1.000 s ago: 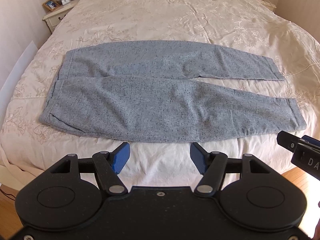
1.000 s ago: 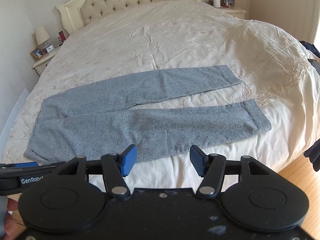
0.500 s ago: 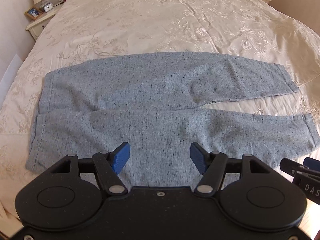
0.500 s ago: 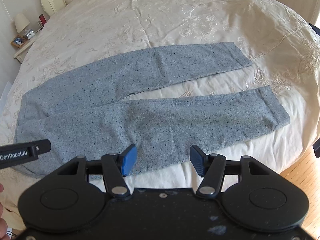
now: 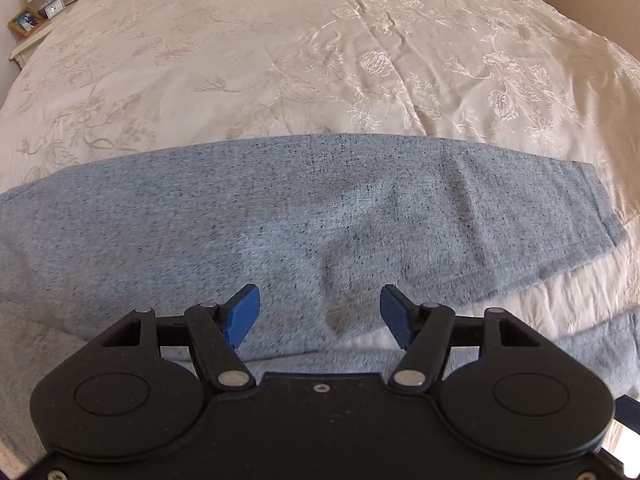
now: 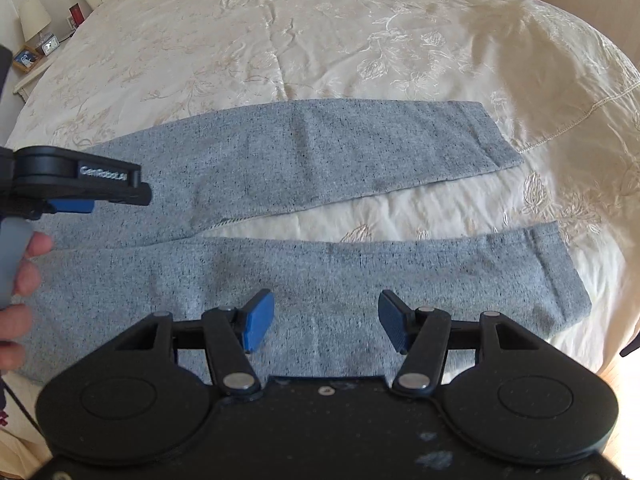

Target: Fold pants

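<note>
Pants [image 6: 320, 168] flat on bedspread [image 6: 360, 40], legs parted, both hand-held grippers [image 5: 320, 312] [image 6: 326, 322] spread above

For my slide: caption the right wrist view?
Open right hand-held gripper over grey pants spread flat on a cream bedspread.

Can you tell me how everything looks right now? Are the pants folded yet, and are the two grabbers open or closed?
Pants: lying flat on the bed, not folded, legs spread apart.
Left gripper: jaws open, holding nothing, over the pants.
Right gripper: jaws open, holding nothing, over the near leg.
Bedspread: spread over the bed, a little wrinkled.
Lamp: cannot tell if on or off.
</note>
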`<state>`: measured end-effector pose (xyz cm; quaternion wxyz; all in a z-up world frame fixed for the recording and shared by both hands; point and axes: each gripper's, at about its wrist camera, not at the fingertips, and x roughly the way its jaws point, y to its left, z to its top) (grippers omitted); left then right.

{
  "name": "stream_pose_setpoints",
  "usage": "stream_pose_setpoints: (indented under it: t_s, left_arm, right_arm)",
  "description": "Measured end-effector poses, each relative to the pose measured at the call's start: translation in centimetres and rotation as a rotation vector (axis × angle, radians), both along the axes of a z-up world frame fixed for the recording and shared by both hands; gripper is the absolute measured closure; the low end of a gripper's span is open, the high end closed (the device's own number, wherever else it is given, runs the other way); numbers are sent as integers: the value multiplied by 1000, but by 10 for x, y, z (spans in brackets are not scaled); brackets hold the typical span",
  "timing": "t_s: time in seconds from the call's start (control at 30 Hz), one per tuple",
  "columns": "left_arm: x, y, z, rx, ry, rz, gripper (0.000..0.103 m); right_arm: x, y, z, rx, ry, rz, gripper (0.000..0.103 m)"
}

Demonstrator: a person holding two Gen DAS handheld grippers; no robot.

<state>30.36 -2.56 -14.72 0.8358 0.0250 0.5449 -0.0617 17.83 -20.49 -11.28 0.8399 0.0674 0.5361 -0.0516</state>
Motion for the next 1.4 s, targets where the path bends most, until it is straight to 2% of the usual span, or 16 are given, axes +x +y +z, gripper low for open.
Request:
stream_pose_setpoints:
  t_s: [0.07, 0.2, 0.27, 0.37, 0.5, 0.63, 0.77, 0.9, 1.1, 1.27, 1.33, 1.4]
  left_arm:
    - [10, -8, -20, 24, 31, 11, 36]
    - [5, -10, -67, 45, 173, 2, 37]
    - [-12, -10, -71, 80, 118, -37, 33]
    - [-30, -12, -70, 126, 85, -78, 33]
    - [-39, -4, -66, 109, 86, -29, 33]
    - [-45, 5, -65, 88, 94, 21, 33]
    - [-44, 4, -69, 106, 91, 20, 32]
    - [-44, 2, -68, 114, 94, 25, 32]
    - [-39, 10, -64, 105, 104, 17, 32]
    - [-43, 18, -62, 89, 123, 16, 32]
    - [-49, 25, -59, 82, 126, 14, 33]
    - [-56, 29, -53, 78, 121, 16, 33]
  right_arm:
    - [15, -9, -8, 7, 5, 21, 43]
    - [41, -29, -20, 13, 9, 58, 43]
    - [54, -39, -25, 22, 8, 65, 43]
    - [74, -50, -36, 52, 11, 71, 42]
    - [107, -47, -53, 67, -16, 130, 42]
    - [147, -32, -70, 59, -57, 258, 42]
    - [186, -23, -95, 113, -33, 299, 47]
    - [207, -30, -114, 15, -22, 314, 49]
    - [209, -102, -129, -124, -5, 233, 49]
    - [204, -180, -135, -170, 13, 74, 49]
    - [201, -201, -136, -151, 7, 51, 51]
    - [199, -208, -135, -197, 8, 40, 50]
